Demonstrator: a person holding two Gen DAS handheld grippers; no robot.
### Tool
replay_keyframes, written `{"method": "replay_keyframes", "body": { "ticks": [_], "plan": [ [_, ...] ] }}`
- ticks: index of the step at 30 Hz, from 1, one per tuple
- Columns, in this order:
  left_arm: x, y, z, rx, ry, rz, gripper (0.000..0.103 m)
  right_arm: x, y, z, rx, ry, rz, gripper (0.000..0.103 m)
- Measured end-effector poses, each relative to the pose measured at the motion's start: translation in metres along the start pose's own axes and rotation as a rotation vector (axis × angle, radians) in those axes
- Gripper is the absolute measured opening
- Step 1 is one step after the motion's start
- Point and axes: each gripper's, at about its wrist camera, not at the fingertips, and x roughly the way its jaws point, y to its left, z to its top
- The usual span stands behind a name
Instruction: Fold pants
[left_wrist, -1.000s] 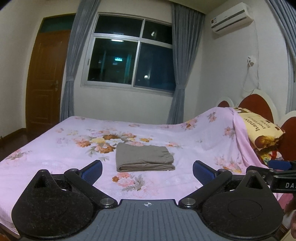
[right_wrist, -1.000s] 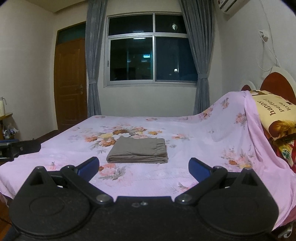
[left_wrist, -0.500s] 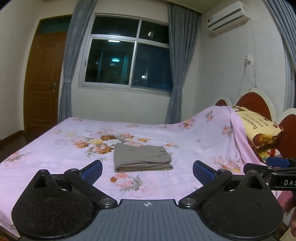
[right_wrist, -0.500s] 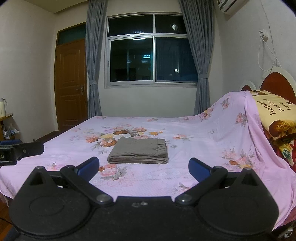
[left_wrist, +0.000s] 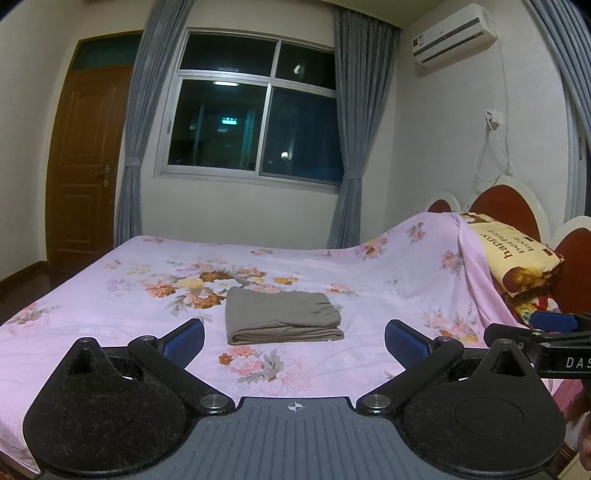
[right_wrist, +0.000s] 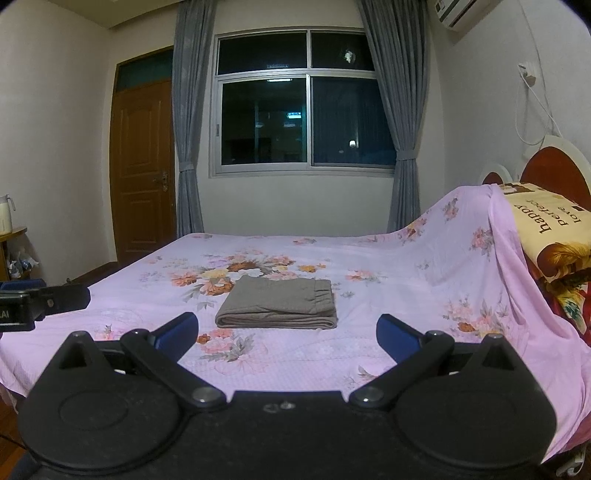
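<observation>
Because the folded grey pants (left_wrist: 282, 316) look soft and limp, I judge the thick near fold the best hold; left gripper (left_wrist: 294, 336) and right gripper (right_wrist: 287, 332) jaws stand apart, empty.

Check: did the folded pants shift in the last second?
No. The folded pants lie at the same spot beside the big flower cluster on the bedsheet.

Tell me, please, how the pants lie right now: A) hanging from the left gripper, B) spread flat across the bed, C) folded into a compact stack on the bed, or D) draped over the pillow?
C: the pants sit as a neat layered rectangle on the bed, apart from both open grippers, left gripper and right gripper.
</observation>
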Motion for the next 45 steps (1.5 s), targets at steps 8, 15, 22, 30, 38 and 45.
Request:
{"method": "replay_keyframes", "body": {
  "ticks": [8, 15, 22, 30, 38, 45],
  "plan": [
    [-0.0003, -0.0003, 0.0008, 0.002, 0.001, -0.004, 0.103, -0.0003, -0.0003, 0.0020, -0.002, -0.005, 0.002, 0.103],
    [-0.0002, -0.0006, 0.0007, 0.002, 0.000, -0.004, 0.103, -0.0014, 0.0028, 0.0025, -0.003, -0.007, 0.002, 0.103],
    [-0.0001, -0.0007, 0.0004, 0.003, 0.000, -0.003, 0.103, -0.0014, 0.0028, 0.0023, -0.003, -0.007, 0.003, 0.103],
    [-0.0005, -0.0020, 0.0016, 0.006, 0.001, -0.009, 0.103, -0.0012, 0.0035, 0.0029, -0.003, -0.007, 0.003, 0.103],
    [-0.0007, -0.0015, 0.0031, 0.009, 0.002, -0.012, 0.103, -0.0010, 0.0033, 0.0027, 0.000, -0.007, 0.002, 0.103],
    [-0.0015, -0.0001, 0.0025, 0.011, 0.002, -0.016, 0.103, -0.0014, 0.0037, 0.0032, 0.001, -0.006, 0.005, 0.103]
  ]
}}
